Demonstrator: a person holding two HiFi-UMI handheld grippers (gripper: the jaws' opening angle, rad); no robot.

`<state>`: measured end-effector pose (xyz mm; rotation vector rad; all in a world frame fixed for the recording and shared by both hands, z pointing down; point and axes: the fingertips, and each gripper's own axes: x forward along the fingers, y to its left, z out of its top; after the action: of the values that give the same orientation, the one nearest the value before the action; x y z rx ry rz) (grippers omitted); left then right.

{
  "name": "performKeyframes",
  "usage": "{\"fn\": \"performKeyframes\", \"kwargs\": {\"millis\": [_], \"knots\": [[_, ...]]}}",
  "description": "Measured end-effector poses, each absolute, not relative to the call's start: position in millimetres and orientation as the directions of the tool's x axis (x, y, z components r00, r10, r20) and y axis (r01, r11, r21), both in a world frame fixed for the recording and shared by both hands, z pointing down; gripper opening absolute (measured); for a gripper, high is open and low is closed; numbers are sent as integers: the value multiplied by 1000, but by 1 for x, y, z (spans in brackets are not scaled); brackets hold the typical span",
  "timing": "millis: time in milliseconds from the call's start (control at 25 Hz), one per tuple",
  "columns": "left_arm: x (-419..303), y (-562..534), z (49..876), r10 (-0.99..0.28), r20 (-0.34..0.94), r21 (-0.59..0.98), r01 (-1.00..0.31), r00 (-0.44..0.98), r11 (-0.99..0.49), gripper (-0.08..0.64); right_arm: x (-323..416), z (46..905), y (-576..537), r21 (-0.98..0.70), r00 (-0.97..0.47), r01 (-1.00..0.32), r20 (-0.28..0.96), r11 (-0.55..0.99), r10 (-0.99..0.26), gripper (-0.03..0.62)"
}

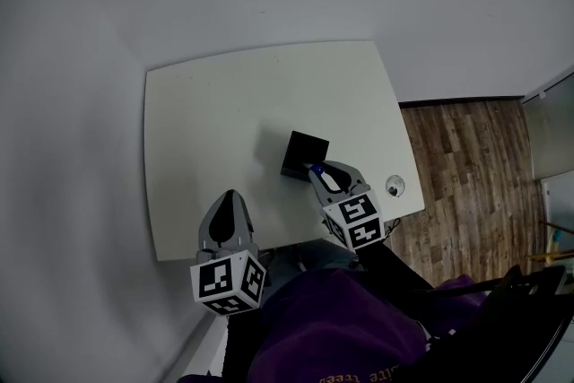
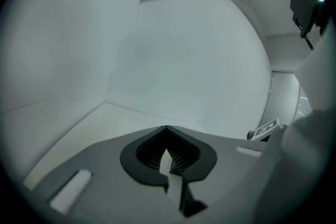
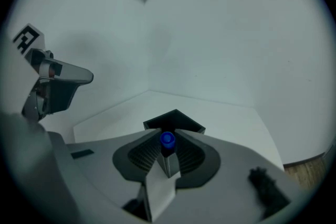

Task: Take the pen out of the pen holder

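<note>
A black square pen holder (image 1: 305, 154) stands on the white table (image 1: 215, 112), right of the middle. A pen with a blue top (image 1: 317, 168) pokes up at the holder's near right corner. My right gripper (image 1: 317, 169) reaches that corner from the near side. In the right gripper view the pen's blue top (image 3: 167, 138) sits between the ribbed pads (image 3: 143, 153), which close against it, with the holder (image 3: 184, 123) just behind. My left gripper (image 1: 230, 196) hovers over the table's near edge, apart from the holder. Its jaws (image 2: 166, 128) meet with nothing between them.
A small round fitting (image 1: 395, 186) sits in the table near its right edge. Wooden floor (image 1: 466, 166) lies to the right of the table, and grey walls close in behind and to the left. The left gripper (image 3: 55, 86) shows at the left of the right gripper view.
</note>
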<state>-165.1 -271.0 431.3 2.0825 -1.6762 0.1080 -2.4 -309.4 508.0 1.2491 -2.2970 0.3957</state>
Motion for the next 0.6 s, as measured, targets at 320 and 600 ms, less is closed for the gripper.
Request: {"fn": "performKeyframes", "kwargs": {"millis": [320, 600], "knots": [[-162, -278, 424, -917, 321, 315, -940, 236, -131, 6, 4, 485, -320, -50, -488, -837, 517, 545, -703, 86], [-155, -282, 419, -923, 305, 314, -940, 235, -136, 6, 14, 451, -329, -90, -527, -829, 455, 552, -718, 86]]}}
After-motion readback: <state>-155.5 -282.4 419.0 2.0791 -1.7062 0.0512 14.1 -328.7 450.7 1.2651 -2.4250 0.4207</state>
